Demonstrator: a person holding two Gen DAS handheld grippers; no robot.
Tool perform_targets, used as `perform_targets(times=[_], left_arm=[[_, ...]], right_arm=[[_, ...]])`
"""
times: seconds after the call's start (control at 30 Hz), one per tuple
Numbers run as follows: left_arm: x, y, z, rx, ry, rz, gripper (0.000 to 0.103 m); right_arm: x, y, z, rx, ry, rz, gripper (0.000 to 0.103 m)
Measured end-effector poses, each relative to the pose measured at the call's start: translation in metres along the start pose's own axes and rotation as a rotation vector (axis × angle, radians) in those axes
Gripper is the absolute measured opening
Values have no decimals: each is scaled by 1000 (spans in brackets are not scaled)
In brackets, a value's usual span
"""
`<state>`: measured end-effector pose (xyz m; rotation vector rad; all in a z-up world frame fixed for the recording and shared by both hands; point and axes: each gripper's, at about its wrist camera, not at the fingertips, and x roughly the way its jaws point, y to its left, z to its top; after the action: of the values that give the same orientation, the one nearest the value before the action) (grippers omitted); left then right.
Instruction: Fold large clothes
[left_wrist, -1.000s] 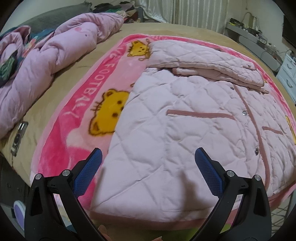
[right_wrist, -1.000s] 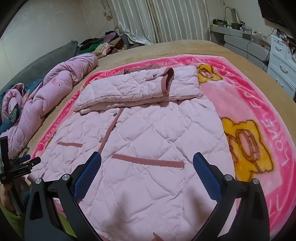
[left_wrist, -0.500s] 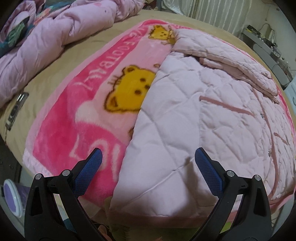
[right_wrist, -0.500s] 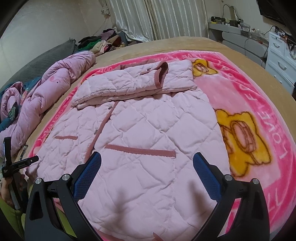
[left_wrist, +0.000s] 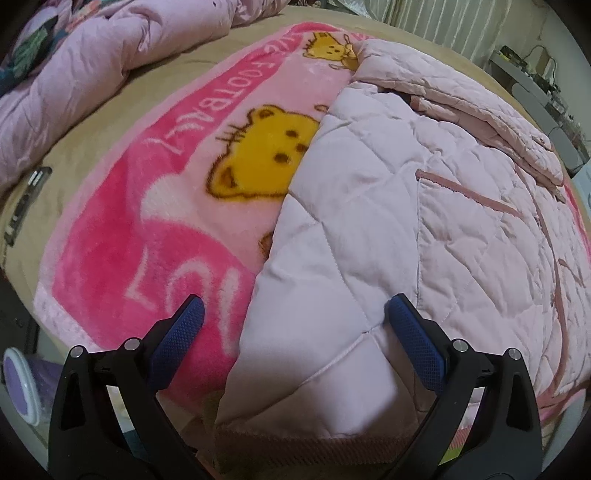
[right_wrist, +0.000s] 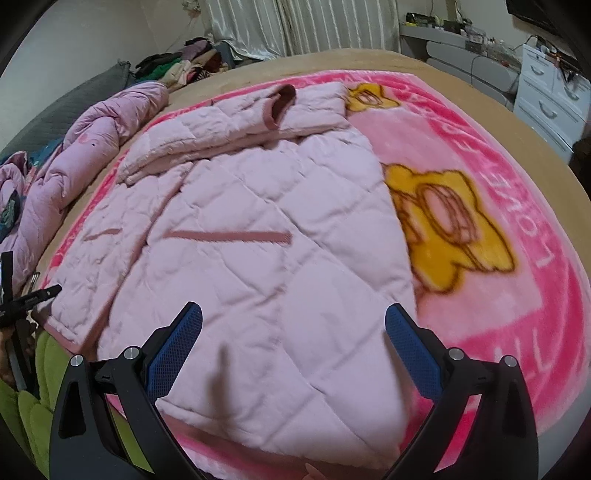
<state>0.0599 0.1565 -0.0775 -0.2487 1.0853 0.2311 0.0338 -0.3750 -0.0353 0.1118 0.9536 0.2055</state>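
Nearest in the left wrist view, the left tool has its blue pads spread wide with nothing between them. It hangs low over the near left corner of the pink quilted coat. That corner sits between the two pads, toward 12 o'clock and almost directly under them. Whether a pad touches the fabric cannot be told.

In the right wrist view the right tool is likewise spread apart and empty, poised above the coat's hem, which runs from about 8 o'clock to 4 o'clock below the pads. The coat's near right corner lies toward 5 o'clock, just inside the right pad.

The coat lies flat on the pink cartoon blanket on the bed. Its long axis runs straight away from both tools, from the hem toward 12 o'clock. At the far end the sleeves are already folded across the chest, with a dark cuff on top.

My judgement is that the next fold is hem to collar. Each tool has its own corner to take. The left one looks closer to its corner; the right one seems to need a short drop and a shift toward 5 o'clock.

A crumpled pink duvet lies at 10 o'clock, well apart from the coat.
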Motion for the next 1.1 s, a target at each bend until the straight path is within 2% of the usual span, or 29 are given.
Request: perform_targets(times=[0.2,0.3,0.37,0.4,0.47,0.57,0.73,0.87,1.0,1.07,1.1], left_arm=[[6,7,-1,-40,23,-83,91],[2,2,-2,-26,12,-105,75],[-1,-2,-2,-16,-1,-114,50],[-4,-6,-2,-11,-5,-128,44],[-8,-11,-1,9,-12,-134,26],[-18,-20,1,40,-47,-144,16],[-35,-29,5,56,-93,-172,13],[-43,-35,7,69,-115,-174,13],[-43,-34,7,67,-116,-172,13],[-42,-33,6,64,-112,-171,13],[-41,-31,6,62,-109,-171,13]], right_arm=[[-4,-10,-7,-7,7,-15,99],[-5,-14,-9,-8,14,-24,99],[-4,-17,-12,-6,25,-25,99],[-4,-17,-12,-7,29,-25,99],[-3,-19,-15,-10,43,-22,99],[-3,-20,-20,-21,75,-6,99],[-3,-25,-30,-16,129,21,99],[5,-39,-41,71,178,45,99],[14,-51,-56,202,215,157,99],[14,-47,-61,194,212,180,98],[14,-43,-62,182,211,184,94]])
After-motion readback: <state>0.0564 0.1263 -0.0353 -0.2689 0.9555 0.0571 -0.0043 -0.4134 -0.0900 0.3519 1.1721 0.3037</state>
